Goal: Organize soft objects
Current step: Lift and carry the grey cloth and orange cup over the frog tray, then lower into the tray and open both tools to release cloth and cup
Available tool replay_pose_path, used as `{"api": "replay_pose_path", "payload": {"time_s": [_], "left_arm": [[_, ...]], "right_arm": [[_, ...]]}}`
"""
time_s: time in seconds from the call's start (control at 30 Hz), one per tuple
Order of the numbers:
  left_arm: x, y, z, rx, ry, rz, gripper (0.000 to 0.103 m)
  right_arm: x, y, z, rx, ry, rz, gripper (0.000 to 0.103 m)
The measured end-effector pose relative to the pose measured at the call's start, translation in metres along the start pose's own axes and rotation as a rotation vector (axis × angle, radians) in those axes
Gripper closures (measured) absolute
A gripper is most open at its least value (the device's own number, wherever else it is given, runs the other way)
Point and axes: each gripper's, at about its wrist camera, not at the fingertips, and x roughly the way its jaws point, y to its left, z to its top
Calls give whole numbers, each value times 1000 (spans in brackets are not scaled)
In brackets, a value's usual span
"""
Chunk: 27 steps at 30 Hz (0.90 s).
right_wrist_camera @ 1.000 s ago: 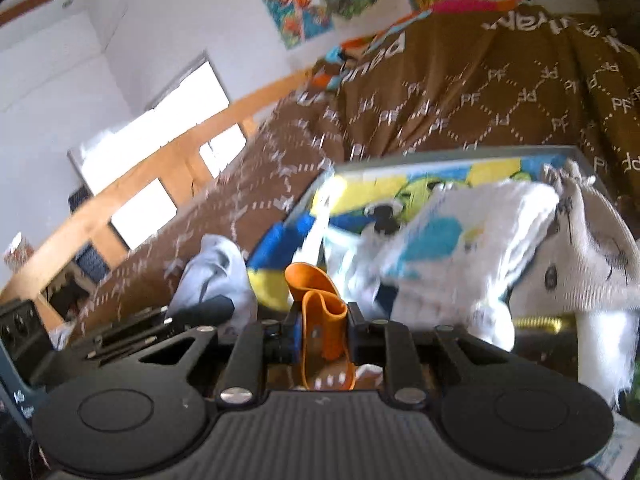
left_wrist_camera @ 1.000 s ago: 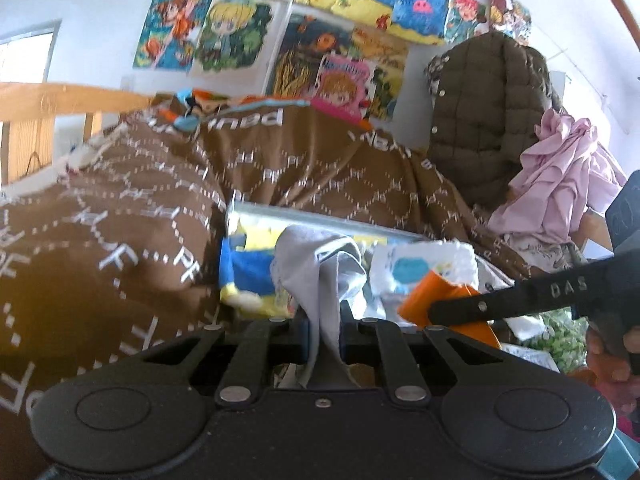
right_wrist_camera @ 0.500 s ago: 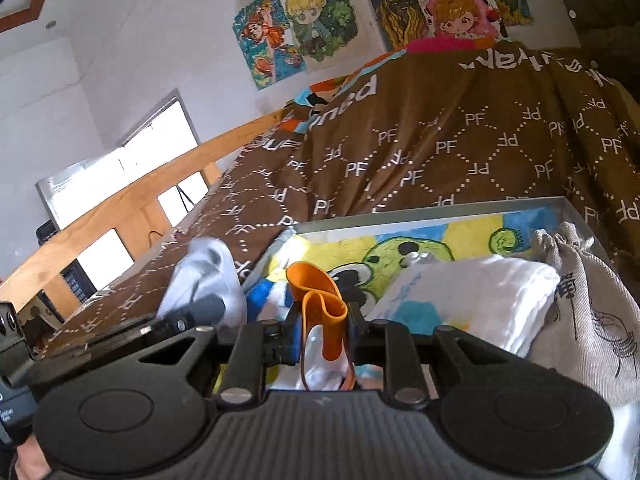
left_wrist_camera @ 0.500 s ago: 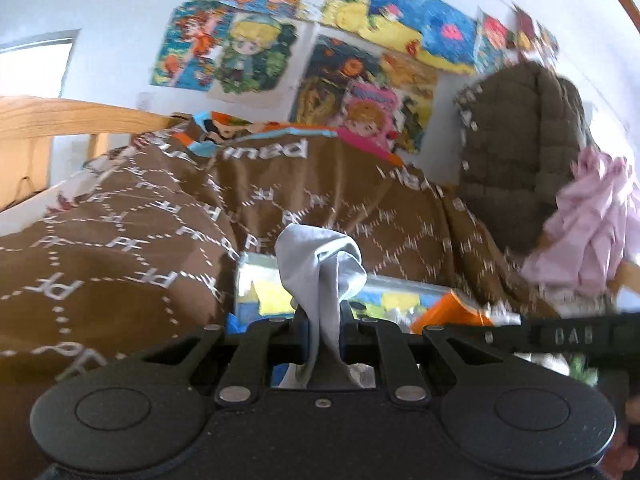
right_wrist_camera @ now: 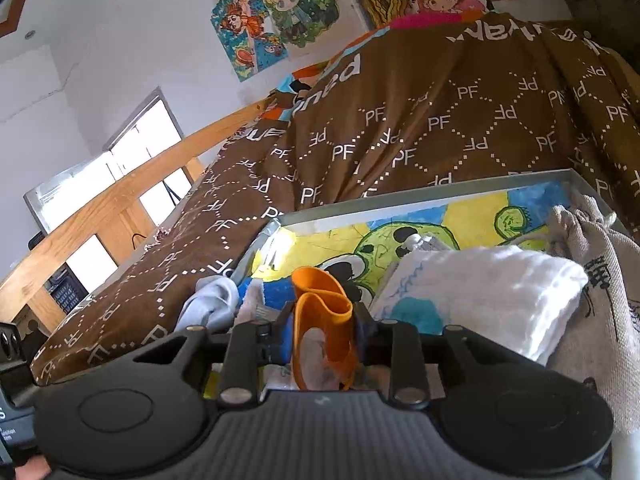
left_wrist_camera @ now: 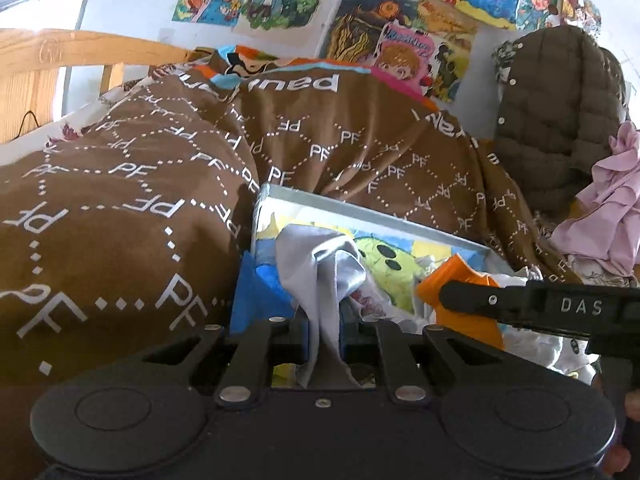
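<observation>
Brown quilt [left_wrist_camera: 132,208] bears tray [right_wrist_camera: 400,196]. Left gripper [left_wrist_camera: 324,334] pinches grey cloth [left_wrist_camera: 320,264] above it; right gripper [right_wrist_camera: 322,334] jaws opening around orange cloth [right_wrist_camera: 320,300], likely dropping it in.

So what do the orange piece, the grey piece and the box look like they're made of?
Orange piece: smooth and rubbery-looking, holding a springy fold, so perhaps silicone or coated fabric.
Grey piece: soft matte cloth, limp and creased, likely a knit.
Box: thin, straight grey walls with a dull sheen, probably metal or stiff card.
</observation>
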Motion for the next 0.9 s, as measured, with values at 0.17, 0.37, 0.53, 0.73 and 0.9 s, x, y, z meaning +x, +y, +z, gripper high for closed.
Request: {"api": "replay_pose_path", "payload": {"time_s": [0.17,0.37,0.53,0.73,0.9], "left_arm": [[0,0,0,1,7,2,88],[0,-1,0,5,11,14,77],[-2,-4,1,18,11,22,67],[-8,-12,1,48,-5,34,43],[-11,-13,1,40,-9,33,33]], "right_arm": [[2,1,-1,-14,10,-11,58],[-1,-2,0,-19,21,-25,49],[-8,-3,3,-15,5,-17,38],[-16,-6,8,-8,-16,-16,28],[-22,-9,11,3,-38,-20,18]]}}
